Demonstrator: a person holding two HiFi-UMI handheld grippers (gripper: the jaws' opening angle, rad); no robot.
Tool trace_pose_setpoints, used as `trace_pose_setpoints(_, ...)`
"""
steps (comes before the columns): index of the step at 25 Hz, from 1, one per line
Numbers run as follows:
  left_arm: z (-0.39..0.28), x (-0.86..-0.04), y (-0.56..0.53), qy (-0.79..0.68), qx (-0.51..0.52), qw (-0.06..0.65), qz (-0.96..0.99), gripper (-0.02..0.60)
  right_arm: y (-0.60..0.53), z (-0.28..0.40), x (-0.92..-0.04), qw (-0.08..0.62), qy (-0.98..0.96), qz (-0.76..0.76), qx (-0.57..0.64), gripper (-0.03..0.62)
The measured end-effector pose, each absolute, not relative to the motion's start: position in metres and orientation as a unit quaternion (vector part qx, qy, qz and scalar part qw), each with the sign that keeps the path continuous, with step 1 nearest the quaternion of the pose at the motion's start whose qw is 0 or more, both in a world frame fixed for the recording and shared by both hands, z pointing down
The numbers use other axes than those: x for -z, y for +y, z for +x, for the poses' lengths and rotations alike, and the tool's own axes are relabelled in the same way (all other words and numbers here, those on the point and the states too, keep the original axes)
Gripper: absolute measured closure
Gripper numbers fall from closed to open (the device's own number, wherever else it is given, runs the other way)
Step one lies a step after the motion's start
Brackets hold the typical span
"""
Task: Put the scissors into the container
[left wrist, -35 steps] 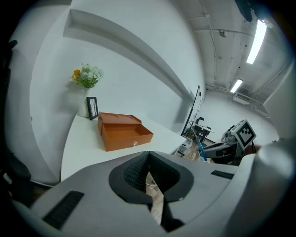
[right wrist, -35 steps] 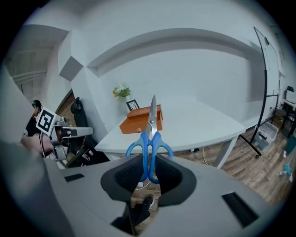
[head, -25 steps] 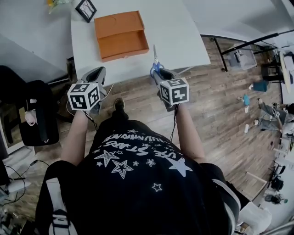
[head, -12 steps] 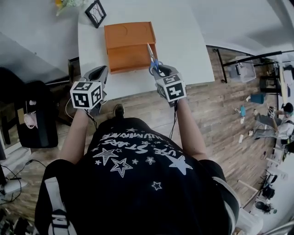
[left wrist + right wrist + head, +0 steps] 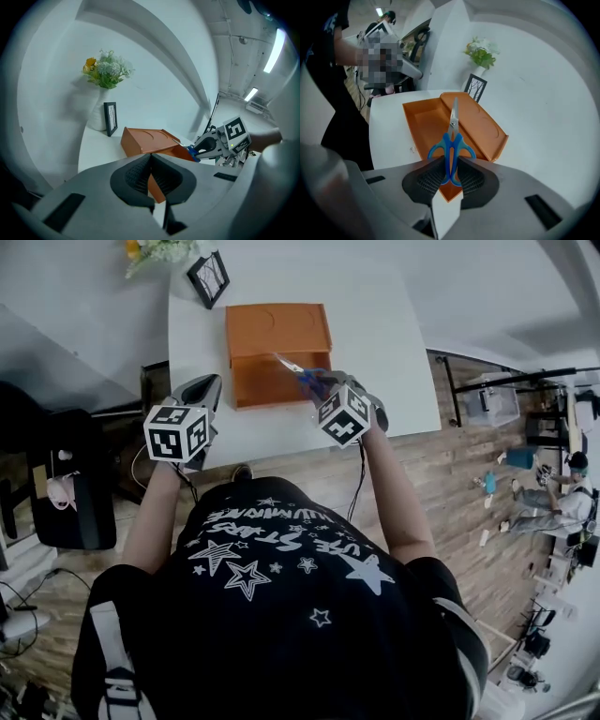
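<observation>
**Around the white table**

We see a white table (image 5: pixel 394 352) on a wood-plank floor (image 5: pixel 450 474). Near its far left corner a black picture frame (image 5: pixel 208 278) stands upright, just beside a white vase (image 5: pixel 97 117) of green, white and yellow flowers (image 5: pixel 106 70). A bulky black shape (image 5: pixel 66 474) sits left of the table; we cannot tell what it is. Long ceiling lights (image 5: pixel 273 57) glow overhead.

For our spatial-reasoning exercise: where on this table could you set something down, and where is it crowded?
Widest free patch: table right of the orange container, to the right edge. Narrower strip between container and near edge. Crowded: far-left corner with picture frame and flowers, and over the container, where the right gripper holds scissors.
</observation>
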State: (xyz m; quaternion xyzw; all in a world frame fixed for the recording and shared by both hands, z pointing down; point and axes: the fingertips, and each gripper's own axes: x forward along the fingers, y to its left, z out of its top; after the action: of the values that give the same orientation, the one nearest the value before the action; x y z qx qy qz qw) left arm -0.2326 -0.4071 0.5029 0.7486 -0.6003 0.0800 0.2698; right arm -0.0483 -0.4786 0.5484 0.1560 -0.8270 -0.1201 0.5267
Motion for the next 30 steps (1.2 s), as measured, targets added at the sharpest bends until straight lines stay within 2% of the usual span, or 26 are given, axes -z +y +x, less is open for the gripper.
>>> trace_pose_setpoints(14,-0.256,-0.521,-0.432,-0.601,-0.079,0.284,0.743,0.563,-0.496,-0.08,-0.594,0.614,-0.757,0.017,0.224,0.494)
trace_pose_setpoints(30,-0.262,-0.539,-0.447,-0.597,-0.088,0.299,0.739,0.563,-0.495,-0.091,-0.621,0.651,-0.731,-0.041,0.203,0.494)
